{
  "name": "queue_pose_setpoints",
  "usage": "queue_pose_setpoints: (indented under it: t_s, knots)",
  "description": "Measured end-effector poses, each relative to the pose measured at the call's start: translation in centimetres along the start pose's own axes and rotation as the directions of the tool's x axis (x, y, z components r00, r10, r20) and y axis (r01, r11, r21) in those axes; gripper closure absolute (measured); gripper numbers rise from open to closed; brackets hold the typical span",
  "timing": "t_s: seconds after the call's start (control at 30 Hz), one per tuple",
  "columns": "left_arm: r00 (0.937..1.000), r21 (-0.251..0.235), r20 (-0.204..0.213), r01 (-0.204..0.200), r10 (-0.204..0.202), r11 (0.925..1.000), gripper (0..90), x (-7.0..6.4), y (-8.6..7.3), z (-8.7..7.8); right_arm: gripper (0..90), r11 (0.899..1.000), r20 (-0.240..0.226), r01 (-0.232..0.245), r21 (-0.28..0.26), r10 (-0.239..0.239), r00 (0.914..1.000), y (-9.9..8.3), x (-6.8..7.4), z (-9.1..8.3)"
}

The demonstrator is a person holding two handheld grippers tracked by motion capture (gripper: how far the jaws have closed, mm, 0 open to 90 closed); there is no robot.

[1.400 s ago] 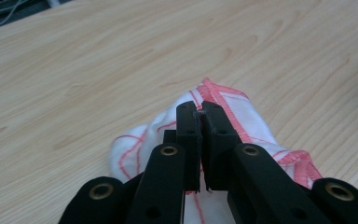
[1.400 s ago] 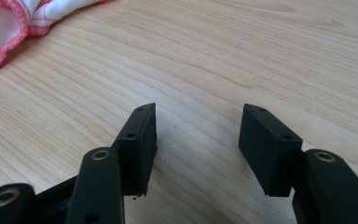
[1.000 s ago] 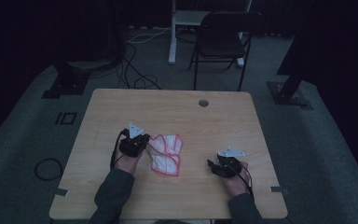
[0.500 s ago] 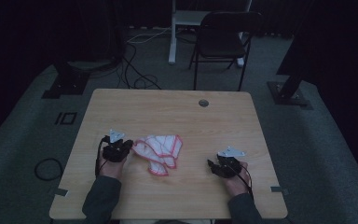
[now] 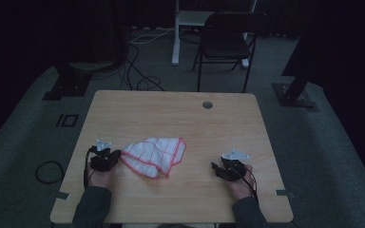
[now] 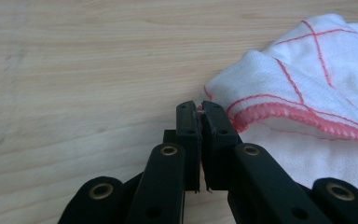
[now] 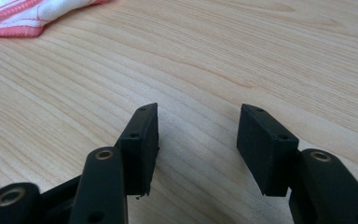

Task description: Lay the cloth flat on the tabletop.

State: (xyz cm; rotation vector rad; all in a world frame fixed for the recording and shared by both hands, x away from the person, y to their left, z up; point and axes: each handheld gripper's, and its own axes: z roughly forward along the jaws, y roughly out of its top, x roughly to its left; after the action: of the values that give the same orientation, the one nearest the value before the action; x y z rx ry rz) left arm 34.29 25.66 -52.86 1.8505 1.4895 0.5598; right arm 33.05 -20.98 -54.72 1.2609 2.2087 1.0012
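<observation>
Left claw (image 6: 199, 112) clamped on edge of white red-checked cloth (image 5: 154, 156), tabletop (image 5: 180, 114) centre-left | right claw (image 7: 198, 140) agape, empty, well apart | likely spreading; next: right takes opposite edge.

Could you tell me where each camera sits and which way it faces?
High view: above the person's side, looking forward and down at the table; both forearms show.
Left gripper view: on the left gripper, jaws pinching the cloth.
Right gripper view: on the right gripper, jaws apart above bare wood.
All share the cloth.
</observation>
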Motion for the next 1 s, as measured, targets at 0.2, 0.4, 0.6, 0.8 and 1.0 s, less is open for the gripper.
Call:
queue_pose_setpoints:
  t_s: [0.2,0.4,0.6,0.8,1.0]
  knots:
    - [0.9988,-0.002,-0.03,0.038,-0.038,0.9993,86.2,1.3,-0.4,-0.5,48.5,1.0,0.0,-0.001,0.0,0.001,1.0,0.0,0.0,0.0]
    - [0.9982,-0.025,-0.045,0.037,-0.038,0.999,79.6,1.1,-0.5,-1.4,48.5,1.0,0.0,-0.001,0.0,0.001,1.0,0.0,0.0,0.0]
    - [0.9998,-0.068,-0.019,-0.005,0.003,0.9976,71.9,-0.4,0.0,-2.9,48.6,1.0,0.0,0.0,-0.001,0.0,1.0,0.0,0.0,0.0]
    - [0.9981,-0.103,0.024,-0.054,0.057,0.9932,70.1,-2.4,0.9,-3.9,48.5,1.0,0.0,0.0,0.0,0.0,1.0,0.0,0.0,0.0]
    - [0.9905,-0.108,0.075,-0.107,0.116,0.9883,68.2,-4.6,1.3,-4.3,48.4,1.0,-0.001,0.0,0.0,0.0,1.0,0.0,0.1,0.0]
